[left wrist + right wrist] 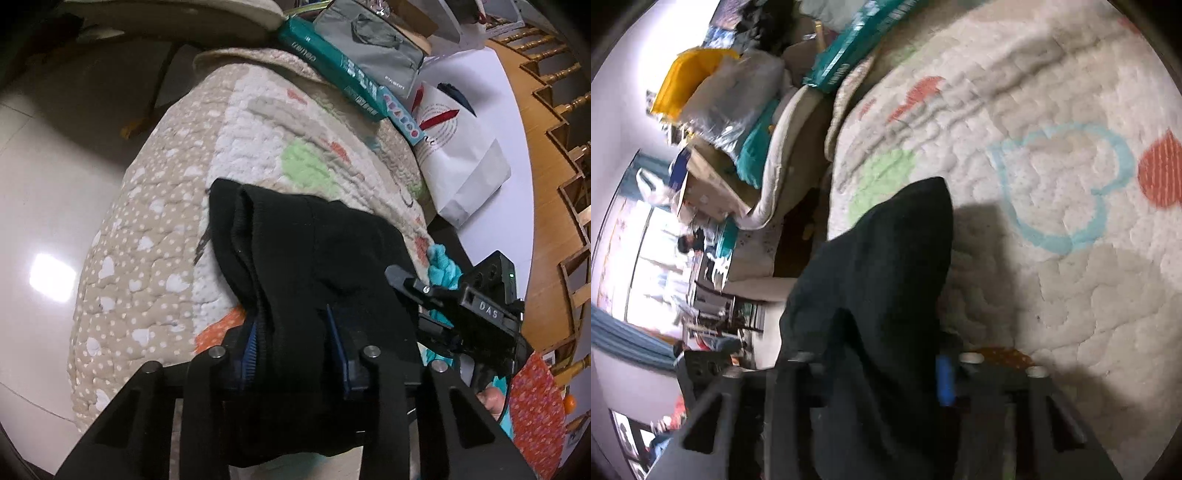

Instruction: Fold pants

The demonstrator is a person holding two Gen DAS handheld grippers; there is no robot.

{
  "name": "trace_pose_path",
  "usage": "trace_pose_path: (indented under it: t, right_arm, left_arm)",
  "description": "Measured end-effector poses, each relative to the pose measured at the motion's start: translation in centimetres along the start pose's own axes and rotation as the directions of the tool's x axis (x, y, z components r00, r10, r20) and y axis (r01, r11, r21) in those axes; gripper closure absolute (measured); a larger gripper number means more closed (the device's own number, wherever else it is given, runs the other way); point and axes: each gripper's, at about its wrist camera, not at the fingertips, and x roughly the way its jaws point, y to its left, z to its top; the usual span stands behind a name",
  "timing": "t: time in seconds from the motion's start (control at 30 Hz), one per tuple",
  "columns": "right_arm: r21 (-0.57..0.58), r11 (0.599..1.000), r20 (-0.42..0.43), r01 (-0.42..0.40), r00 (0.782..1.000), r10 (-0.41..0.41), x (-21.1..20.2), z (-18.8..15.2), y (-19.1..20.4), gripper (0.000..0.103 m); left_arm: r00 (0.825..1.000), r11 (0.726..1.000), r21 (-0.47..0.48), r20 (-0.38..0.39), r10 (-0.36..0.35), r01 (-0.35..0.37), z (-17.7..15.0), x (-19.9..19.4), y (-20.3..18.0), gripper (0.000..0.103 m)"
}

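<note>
Black pants hang bunched over the near part of a quilted cover printed with hearts and coloured patches. My left gripper is shut on the pants, with a thick fold of black cloth pinched between its blue pads. In the right wrist view my right gripper is shut on another part of the pants. The cloth rises in a peak above the quilt and hides the left finger. The right gripper's black housing shows at the pants' right side.
A teal box, a grey bag and a white paper bag lie along the quilt's far edge. A turquoise cloth lies beside the pants. Shiny floor tiles are on the left. A yellow bag tops a pile of clutter.
</note>
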Motion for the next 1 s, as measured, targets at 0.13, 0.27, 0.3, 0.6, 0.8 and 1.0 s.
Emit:
trace_pose_path:
  t: [0.13, 0.27, 0.3, 0.6, 0.8, 1.0]
  right_arm:
    - [-0.022, 0.999, 0.052, -0.026, 0.998, 0.028, -1.9, 1.9, 1.4, 0.077]
    - [-0.073, 0.997, 0.089, 0.028, 0.996, -0.022, -3.0, 4.3, 2.0, 0.077]
    - [-0.073, 0.997, 0.096, 0.04, 0.995, -0.033, -3.0, 4.7, 1.9, 0.077]
    - [-0.056, 0.985, 0.119, 0.16, 0.981, -0.153, -1.4, 10.0, -0.8, 0.077]
    - [0.006, 0.976, 0.117, 0.218, 0.969, -0.217, -0.5, 10.2, -3.8, 0.045]
    - [0.05, 0.973, 0.148, 0.224, 0.962, -0.229, -3.6, 8.6, -5.4, 0.03]
  left_arm:
    - [1.0, 1.0, 0.008, 0.007, -0.006, 0.006, 1.6, 0.9, -1.7, 0.07]
    - [1.0, 1.0, 0.017, 0.011, -0.003, 0.003, 3.5, 2.3, -3.4, 0.07]
    - [1.0, 0.999, 0.041, 0.013, 0.013, -0.013, 4.2, 3.1, -4.2, 0.07]
    - [0.993, 0.987, 0.108, -0.005, 0.121, -0.12, 8.2, 8.5, -6.6, 0.07]
    - [0.993, 0.992, 0.06, -0.021, 0.112, -0.111, 8.6, 9.7, -5.2, 0.059]
    - [0.998, 0.994, -0.093, -0.032, 0.049, -0.052, 8.9, 8.7, -3.0, 0.051]
